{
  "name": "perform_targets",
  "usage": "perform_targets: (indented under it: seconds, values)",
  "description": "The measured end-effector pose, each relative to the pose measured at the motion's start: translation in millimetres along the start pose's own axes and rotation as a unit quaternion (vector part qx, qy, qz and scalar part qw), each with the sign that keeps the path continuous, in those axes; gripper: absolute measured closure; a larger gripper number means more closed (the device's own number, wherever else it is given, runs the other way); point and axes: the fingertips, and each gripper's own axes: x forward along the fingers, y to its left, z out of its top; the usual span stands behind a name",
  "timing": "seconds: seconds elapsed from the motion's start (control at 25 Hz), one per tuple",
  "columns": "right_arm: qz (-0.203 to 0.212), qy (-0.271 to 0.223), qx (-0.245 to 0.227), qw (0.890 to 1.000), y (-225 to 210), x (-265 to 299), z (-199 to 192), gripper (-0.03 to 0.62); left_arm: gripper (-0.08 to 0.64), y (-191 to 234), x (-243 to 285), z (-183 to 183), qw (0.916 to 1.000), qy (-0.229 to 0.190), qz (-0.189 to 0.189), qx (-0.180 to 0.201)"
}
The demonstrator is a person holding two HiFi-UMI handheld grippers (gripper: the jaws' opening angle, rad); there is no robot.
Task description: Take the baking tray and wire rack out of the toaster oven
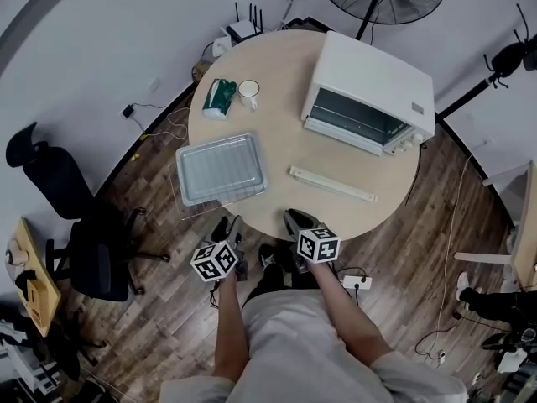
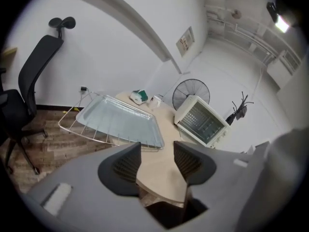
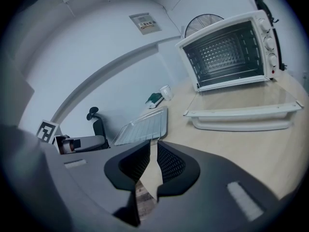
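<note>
We hold both tongs low at the near edge of the round table (image 1: pixel 285 116), and neither one grips anything. The left gripper (image 1: pixel 227 227) has its jaws released and well apart; in the left gripper view (image 2: pixel 157 151) only bare tabletop and the table's edge show between the pads. The right gripper (image 1: pixel 298 222) has its jaws drawn closer, with a narrow gap left between them, and the right gripper view (image 3: pixel 153 151) shows nothing in that gap either. The baking tray (image 1: pixel 222 168) is out of the oven and lies flat at the left side of the table, just beyond the left gripper. It sits on top of the wire rack (image 1: pixel 191 211), whose thin rods stick out past the tray and overhang the table's rim above the wooden floor (image 1: pixel 159 175). From the left gripper view the tray (image 2: pixel 120 120) looks shallow and bare, with the rack (image 2: pixel 72 124) showing along its near and left sides. The white toaster oven (image 1: pixel 369 82) stands at the far right of the table, well apart from the tray, its door (image 1: pixel 333 184) folded down flat toward us. From the right gripper view its cavity (image 3: pixel 227 52) looks bare. Behind the tray we see a white cup (image 1: pixel 248 91) beside a green packet (image 1: pixel 220 97).
</note>
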Motion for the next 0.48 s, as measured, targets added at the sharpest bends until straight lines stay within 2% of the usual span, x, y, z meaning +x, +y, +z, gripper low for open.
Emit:
perform_targets:
  seconds: [0.12, 0.2, 0.36, 0.48]
  values:
    - [0.019, 0.006, -0.01, 1.0, -3, 1, 4, 0.548, 0.301, -15, 1, 4, 0.9996, -0.005, 0.007, 0.028]
    - [0.037, 0.008, -0.016, 0.999, -1, 1, 15, 0.548, 0.301, -27, -1, 11, 0.9992, -0.013, 0.013, 0.034]
    - [0.082, 0.006, -0.058, 0.995, 16, -12, 37, 0.548, 0.301, -57, -10, 23, 0.9989, -0.046, 0.009, -0.006]
    - [0.112, 0.014, -0.109, 0.988, 24, -21, 38, 0.548, 0.301, -79, -14, 15, 0.9983, -0.057, 0.012, -0.01]
